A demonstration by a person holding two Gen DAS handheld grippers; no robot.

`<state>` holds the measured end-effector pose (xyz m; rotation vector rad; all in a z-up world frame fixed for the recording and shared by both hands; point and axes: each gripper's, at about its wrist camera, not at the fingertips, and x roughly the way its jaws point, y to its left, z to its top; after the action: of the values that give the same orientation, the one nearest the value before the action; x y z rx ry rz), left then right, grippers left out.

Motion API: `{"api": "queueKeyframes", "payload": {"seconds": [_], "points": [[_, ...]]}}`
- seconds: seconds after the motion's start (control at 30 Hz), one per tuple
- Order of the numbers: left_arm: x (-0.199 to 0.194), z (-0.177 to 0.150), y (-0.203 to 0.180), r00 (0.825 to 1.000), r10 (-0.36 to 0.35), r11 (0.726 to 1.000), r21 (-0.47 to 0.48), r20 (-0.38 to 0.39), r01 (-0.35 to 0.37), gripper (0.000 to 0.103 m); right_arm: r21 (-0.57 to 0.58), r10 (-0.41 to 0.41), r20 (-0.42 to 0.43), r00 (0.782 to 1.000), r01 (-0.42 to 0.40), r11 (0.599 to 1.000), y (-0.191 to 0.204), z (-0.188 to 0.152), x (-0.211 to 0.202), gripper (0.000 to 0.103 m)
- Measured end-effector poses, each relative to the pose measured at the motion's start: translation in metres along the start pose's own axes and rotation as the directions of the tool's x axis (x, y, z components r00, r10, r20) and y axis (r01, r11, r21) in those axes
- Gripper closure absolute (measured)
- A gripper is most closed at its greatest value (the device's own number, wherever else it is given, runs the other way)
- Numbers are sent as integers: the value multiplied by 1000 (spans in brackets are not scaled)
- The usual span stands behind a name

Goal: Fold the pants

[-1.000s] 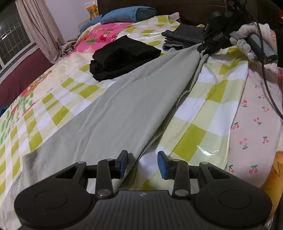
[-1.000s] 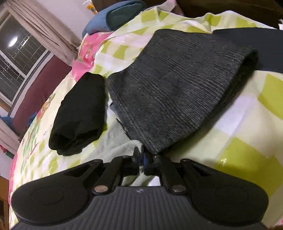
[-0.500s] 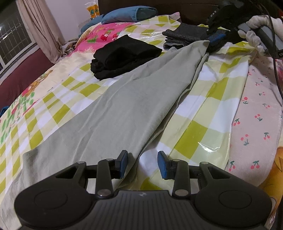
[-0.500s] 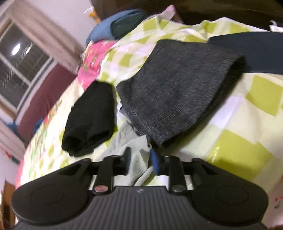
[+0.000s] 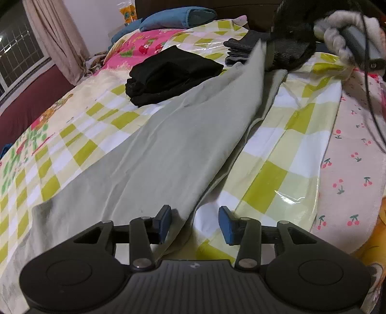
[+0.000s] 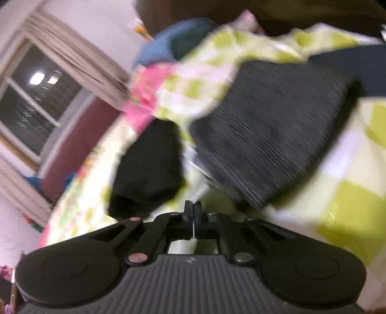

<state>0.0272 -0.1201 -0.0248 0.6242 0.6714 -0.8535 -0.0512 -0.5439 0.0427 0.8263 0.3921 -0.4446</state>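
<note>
Light grey pants [image 5: 173, 145] lie stretched along the green-checked bedsheet [image 5: 277, 174]. Their near end is under my left gripper [image 5: 195, 223], whose jaws are opening. The pants' edge runs between the blue pads [image 5: 165, 221], which do not press on it. The far end of the pants is raised off the bed toward my right gripper [image 6: 193, 209], held by a gloved hand [image 5: 337, 31]. In the blurred right wrist view those jaws are shut, with a thin pale strip of cloth between them.
A folded black garment [image 5: 168, 74] lies left of the pants. A folded dark grey striped garment [image 6: 277, 135] lies at the far end, just beyond my right gripper. Blue pillows [image 5: 178, 19] lie at the headboard. A cherry-print cloth [image 5: 349, 157] covers the right side, and a curtained window [image 5: 55, 41] is at left.
My right gripper opened, then shut on the pants' far end and lifted it off the bed. My left gripper's jaws have spread wider without moving.
</note>
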Motion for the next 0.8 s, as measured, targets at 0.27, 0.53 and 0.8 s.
{"api": "queueKeyframes", "payload": {"seconds": [0.27, 0.53, 0.8], "points": [[2, 0, 1, 1000, -11, 1000, -4, 5, 11, 45, 100, -46, -85, 995, 54, 994, -16, 1, 23, 100], [-12, 6, 16, 999, 35, 998, -48, 42, -33, 45, -30, 206, -13, 978, -207, 978, 86, 41, 16, 100], [-9, -3, 14, 999, 22, 999, -49, 28, -21, 45, 116, 19, -48, 999, -13, 993, -3, 5, 1, 100]]}}
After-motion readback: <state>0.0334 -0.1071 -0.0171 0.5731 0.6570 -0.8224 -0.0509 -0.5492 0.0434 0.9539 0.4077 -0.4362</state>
